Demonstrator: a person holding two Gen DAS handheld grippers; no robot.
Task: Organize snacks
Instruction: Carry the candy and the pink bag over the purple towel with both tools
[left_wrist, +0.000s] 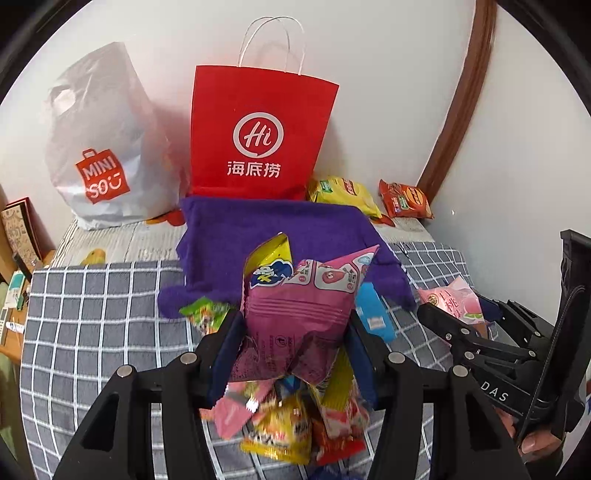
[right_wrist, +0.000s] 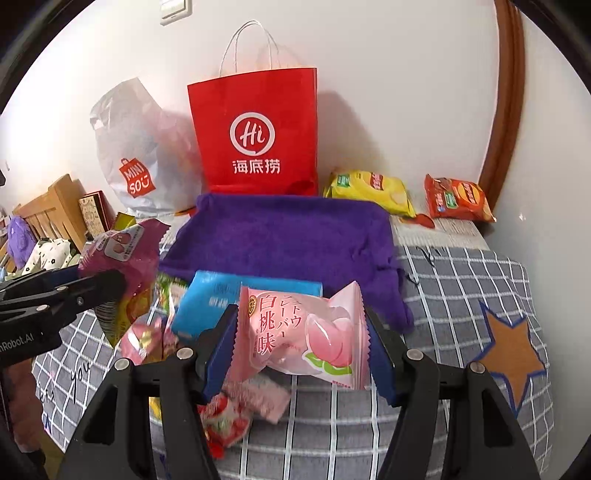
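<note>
The magenta snack bag (left_wrist: 295, 314), clamped by its crumpled lower half between the pads of the left gripper (left_wrist: 293, 354), looks light, crinkly and slippery, puffed with air, so a pinch across the flat body or a sealed edge should hold best; its long axis stands roughly upright, top seal toward the red paper bag (left_wrist: 258, 129). The pink peach packet (right_wrist: 303, 332) is squeezed across its width by the right gripper (right_wrist: 301, 345), equally light and soft, long axis lying crosswise. Both hang above the loose snack pile (left_wrist: 291, 424) on the checked bedspread (left_wrist: 92, 314), near its front edge, before the purple towel (right_wrist: 280, 240).
</note>
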